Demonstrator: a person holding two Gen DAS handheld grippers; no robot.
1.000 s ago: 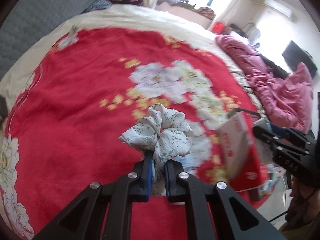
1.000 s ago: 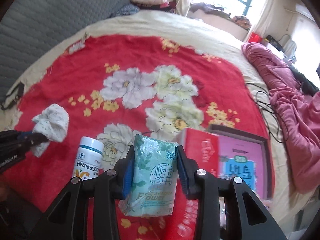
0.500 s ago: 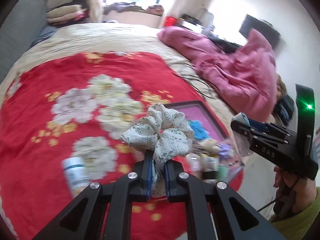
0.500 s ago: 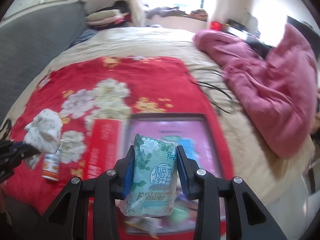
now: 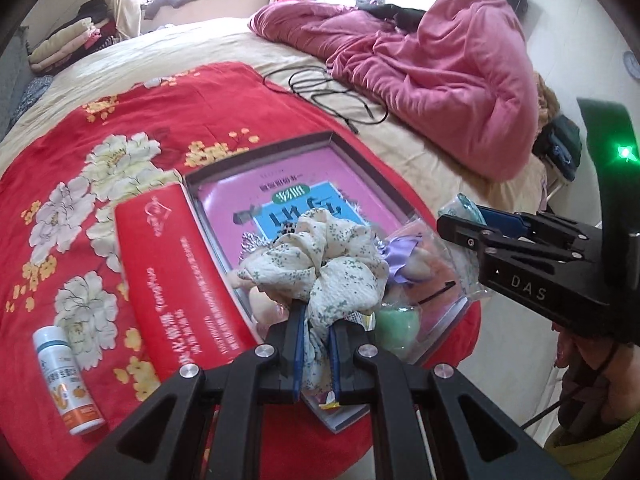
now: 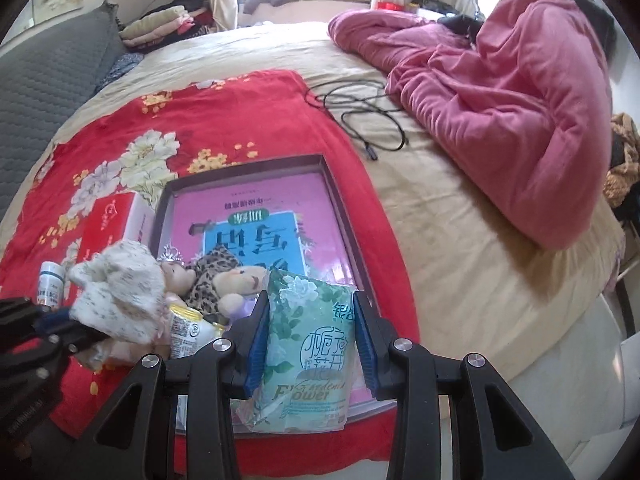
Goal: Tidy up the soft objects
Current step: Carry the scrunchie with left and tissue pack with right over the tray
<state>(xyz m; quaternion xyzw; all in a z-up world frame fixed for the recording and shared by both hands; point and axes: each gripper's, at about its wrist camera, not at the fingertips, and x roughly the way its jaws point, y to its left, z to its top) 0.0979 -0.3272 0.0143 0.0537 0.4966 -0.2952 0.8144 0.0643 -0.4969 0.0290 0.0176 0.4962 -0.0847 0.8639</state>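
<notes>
My left gripper is shut on a white floral scrunchie, held above the near end of a shallow pink-lined box. My right gripper is shut on a green floral tissue pack over the box's near right corner. Inside the box lie small plush toys, a leopard-print scrunchie and a green soft ball. The right wrist view shows the scrunchie at the left. The right gripper appears at the right of the left wrist view.
A red box lid lies left of the box on the red flowered blanket. A white bottle lies at the blanket's near left. A black cable and a pink quilt lie beyond. The bed's edge is near right.
Both grippers have swept right across the bed, from over the red blanket to above the pink-lined box, each keeping its hold. Both wrists rolled.
</notes>
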